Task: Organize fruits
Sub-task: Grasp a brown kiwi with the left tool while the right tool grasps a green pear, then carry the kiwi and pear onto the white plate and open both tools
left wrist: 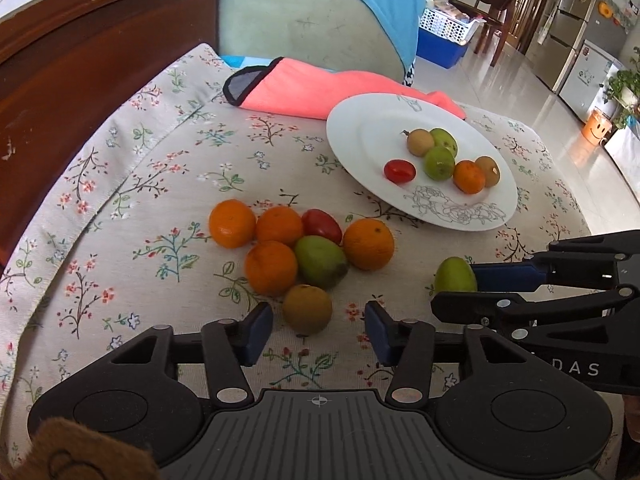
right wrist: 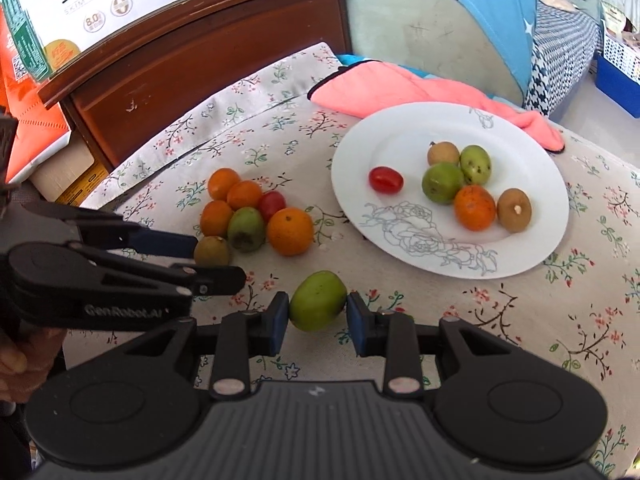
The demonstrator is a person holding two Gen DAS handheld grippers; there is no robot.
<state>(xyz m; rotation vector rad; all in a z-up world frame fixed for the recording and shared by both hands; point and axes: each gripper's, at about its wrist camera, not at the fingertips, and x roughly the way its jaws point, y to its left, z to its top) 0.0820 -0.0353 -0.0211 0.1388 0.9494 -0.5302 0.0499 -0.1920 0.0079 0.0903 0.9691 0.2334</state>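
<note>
- My right gripper (right wrist: 318,318) sits low over the flowered tablecloth (right wrist: 520,320), its blue pads either side of a lone green oval fruit (right wrist: 318,306); the left pad touches it, the right pad looks just at its skin, so I read the jaws as closed onto it, though I cannot tell how firmly.
- From the left wrist view that same green oval fruit (left wrist: 455,276) shows at the tip of the right gripper's blue finger, resting on the cloth apart from the pile.
- My left gripper (left wrist: 319,330) has its jaws wide open with nothing between the pads; a small brown round fruit (left wrist: 307,309) lies just ahead of the gap, not touched.
- Beyond it is the loose pile on the cloth: four orange round citrus fruits (left wrist: 368,244), a second green fruit with a dark blemish (left wrist: 320,261) in the middle, and a red cherry tomato (left wrist: 322,226) behind, all touching their neighbours.
- Further back and to the right is the white round plate with a line-drawn rose (left wrist: 360,140), holding a red tomato (left wrist: 399,171), two green fruits, one orange citrus and two brown fruits, clustered near its centre.
- Behind the plate lies a folded coral-pink cloth with dark trim (left wrist: 304,92), its edge just under the plate's far rim.
- Farthest back, a dark wooden headboard (left wrist: 80,60) and a pale green and blue cushion (left wrist: 312,20).
</note>
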